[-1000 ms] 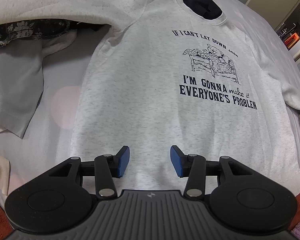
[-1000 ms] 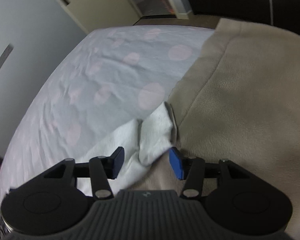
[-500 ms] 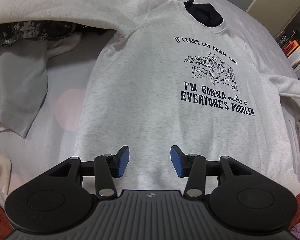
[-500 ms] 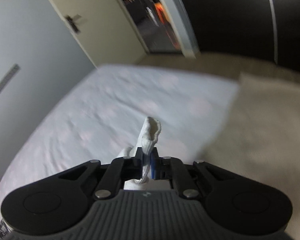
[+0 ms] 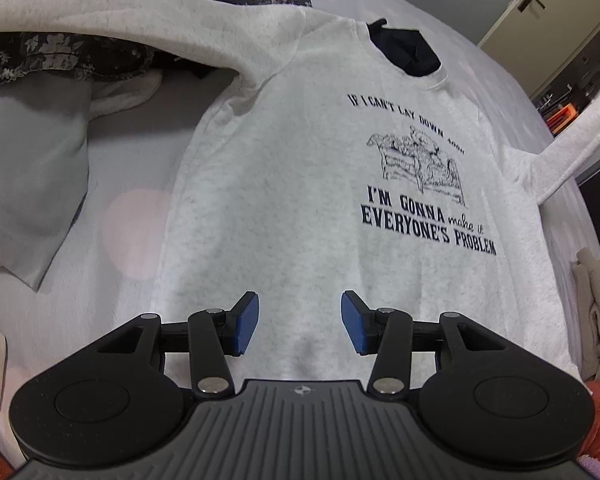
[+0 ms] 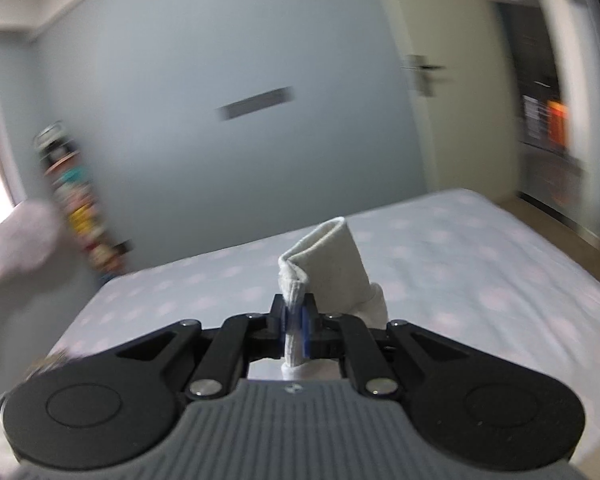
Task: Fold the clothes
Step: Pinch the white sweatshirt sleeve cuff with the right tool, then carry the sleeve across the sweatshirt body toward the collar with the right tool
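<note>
A light grey sweatshirt with dark printed lettering lies face up on the bed. My left gripper hangs open just above its lower hem, nothing between the blue pads. The sweatshirt's right sleeve is raised off the bed and stretches up toward the right edge of the left wrist view. Its ribbed cuff sticks up out of my right gripper, which is shut on it above the bed. The other sleeve lies spread to the upper left.
A dark floral garment and a grey cloth lie left of the sweatshirt. Folded beige fabric sits at the bed's right edge. The dotted sheet extends toward a wall and a door.
My right gripper closed on the sleeve cuff and swung it up off the bed, its view rising from the sheet to the wall. The sleeve lifted in the left wrist view.
</note>
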